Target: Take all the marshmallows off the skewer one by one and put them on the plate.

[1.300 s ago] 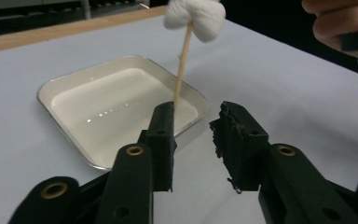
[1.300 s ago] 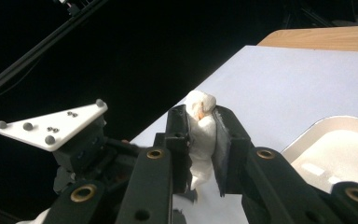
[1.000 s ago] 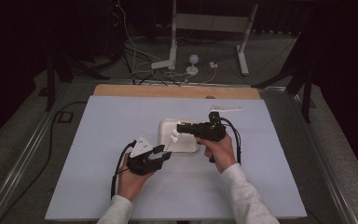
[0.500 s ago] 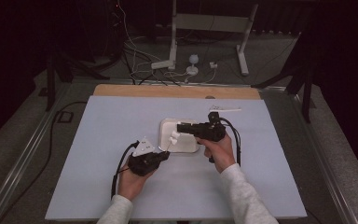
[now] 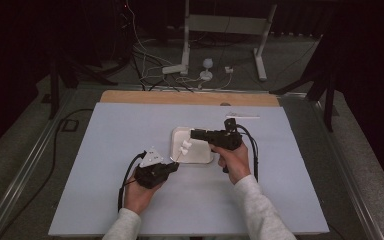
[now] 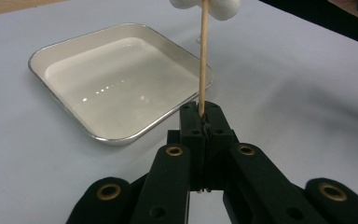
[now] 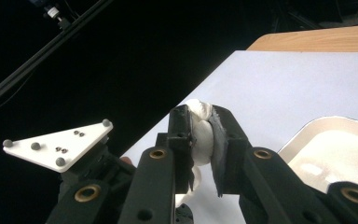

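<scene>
Grips a wooden skewer by its lower end in the left tongs, shut hard on the wood, the stick rising nearly straight along them. Squeezes a white marshmallow in the right tongs, narrowed onto its 2 sides so that it bulges between the pads. Brings the 2 together above the near left corner of a white tray, set about midway between the near and far edges of the worktop and a little toward its right edge.

Risks, judged from here:
- Pushing off-centre, and so sending the point out through the marshmallow's side or tearing the soft body.
- Squeezing too hard, and so flattening the marshmallow until it splits on the stick.
- Pushing across the stick rather than along it, and so levering it round in the left grip or snapping it, with so little wood held.
- Dropping either piece, most likely into or beside the tray.

Views compared:
- From the left gripper view: the skewer meeting the marshmallow at the top edge, tip cut off, so cannot tell whether it is pierced yet; also the tray's bare, glossy inside.
- From the right gripper view: the squeeze itself.
- From the high view: both hands, and the tray's place on the worktop.
</scene>
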`<state>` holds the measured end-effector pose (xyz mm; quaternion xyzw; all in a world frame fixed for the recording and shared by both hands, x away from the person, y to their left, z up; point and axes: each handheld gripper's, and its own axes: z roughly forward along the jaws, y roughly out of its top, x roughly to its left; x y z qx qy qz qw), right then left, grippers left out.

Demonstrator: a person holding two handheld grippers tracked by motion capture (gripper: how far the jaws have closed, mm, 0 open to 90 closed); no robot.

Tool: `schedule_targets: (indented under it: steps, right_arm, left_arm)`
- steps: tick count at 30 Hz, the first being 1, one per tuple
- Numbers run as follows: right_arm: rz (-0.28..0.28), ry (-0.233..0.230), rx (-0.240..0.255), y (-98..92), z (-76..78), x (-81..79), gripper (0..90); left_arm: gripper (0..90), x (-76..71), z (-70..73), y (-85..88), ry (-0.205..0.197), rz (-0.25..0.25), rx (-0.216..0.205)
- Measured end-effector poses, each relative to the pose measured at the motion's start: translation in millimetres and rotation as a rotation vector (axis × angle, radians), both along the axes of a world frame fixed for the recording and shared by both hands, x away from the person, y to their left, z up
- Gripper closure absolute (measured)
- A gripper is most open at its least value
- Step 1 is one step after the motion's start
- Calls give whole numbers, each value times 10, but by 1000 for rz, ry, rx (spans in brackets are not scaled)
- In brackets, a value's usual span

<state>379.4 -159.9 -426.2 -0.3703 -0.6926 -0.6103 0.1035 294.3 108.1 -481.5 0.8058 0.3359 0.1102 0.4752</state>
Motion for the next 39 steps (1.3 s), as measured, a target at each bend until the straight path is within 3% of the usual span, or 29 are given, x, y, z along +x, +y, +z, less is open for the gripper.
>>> schedule_targets:
  steps: [17, 20, 22, 23, 24, 28, 30, 34, 36, 37, 39]
  right_arm:
    - [-81, -12, 7, -6, -11, 27, 817]
    - [-121, -16, 36, -66, 9, 32, 824]
    - [-166, -20, 92, -213, 73, 62, 824]
    - [-161, -32, 66, -252, 111, 74, 822]
    - [-151, -49, 7, -284, 142, 67, 819]
    - [-138, -57, -38, -264, 91, 59, 812]
    - [-137, -51, -79, -227, 17, 66, 805]
    - [-153, -16, -220, -135, -194, 110, 789]
    - [-151, -9, -245, -117, -238, 123, 786]
    - [-160, 0, -304, -75, -319, 144, 781]
    - [-159, 12, -340, -32, -395, 166, 776]
  left_arm:
    - [900, 14, -8, 33, -3, 29, 55]
    - [900, 14, -52, 44, 9, 39, 107]
    - [900, 24, -87, 118, 36, 49, 47]
    - [900, 29, -64, 134, 31, 53, 35]
    - [900, 36, -39, 141, 26, 55, 19]
    - [900, 42, -7, 132, 26, 58, -9]
    - [900, 34, 9, 130, 25, 56, -24]
    - [900, 46, 14, 151, 36, 61, -53]
    - [900, 48, 5, 156, 43, 65, -55]
    - [900, 48, 0, 155, 48, 67, -59]
    - [900, 54, -12, 150, 56, 63, -70]
